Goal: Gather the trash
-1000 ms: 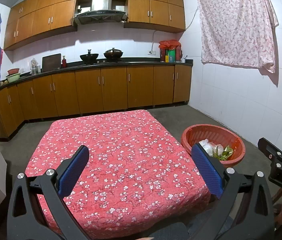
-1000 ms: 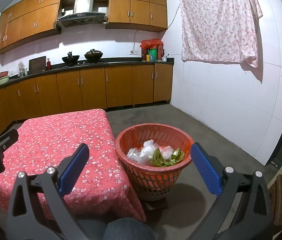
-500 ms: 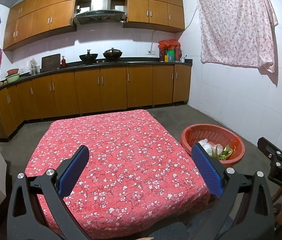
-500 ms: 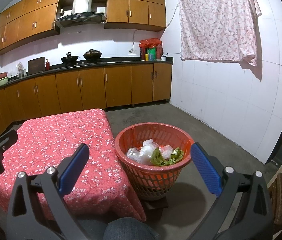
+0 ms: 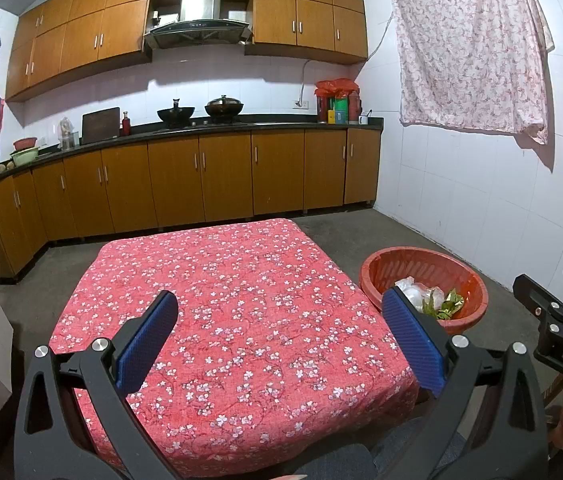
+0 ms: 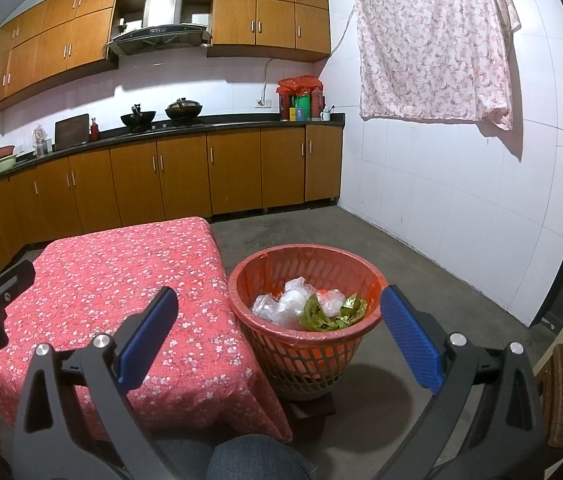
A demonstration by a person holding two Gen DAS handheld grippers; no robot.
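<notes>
An orange plastic basket point(image 6: 323, 344) stands on the floor right of the table and holds clear plastic wrappers point(image 6: 287, 306) and a green-gold foil packet point(image 6: 331, 314). The left wrist view shows the same basket point(image 5: 421, 266) beyond the table's right edge. My left gripper point(image 5: 281, 340) hangs open over the red flowered tablecloth point(image 5: 241, 300), with nothing between its blue pads. My right gripper point(image 6: 279, 338) is open too, its fingers spread either side of the basket, above and short of it. No loose trash shows on the cloth.
Wooden kitchen cabinets point(image 5: 201, 176) and a dark counter with woks run along the back wall. A white tiled wall with a hanging floral sheet point(image 6: 433, 40) closes the right side. Bare concrete floor point(image 6: 421, 280) lies around the basket. A person's knee in jeans point(image 6: 257, 458) shows below.
Almost nothing moved. The right gripper's view has drifted very slightly, and both grippers stay open and empty.
</notes>
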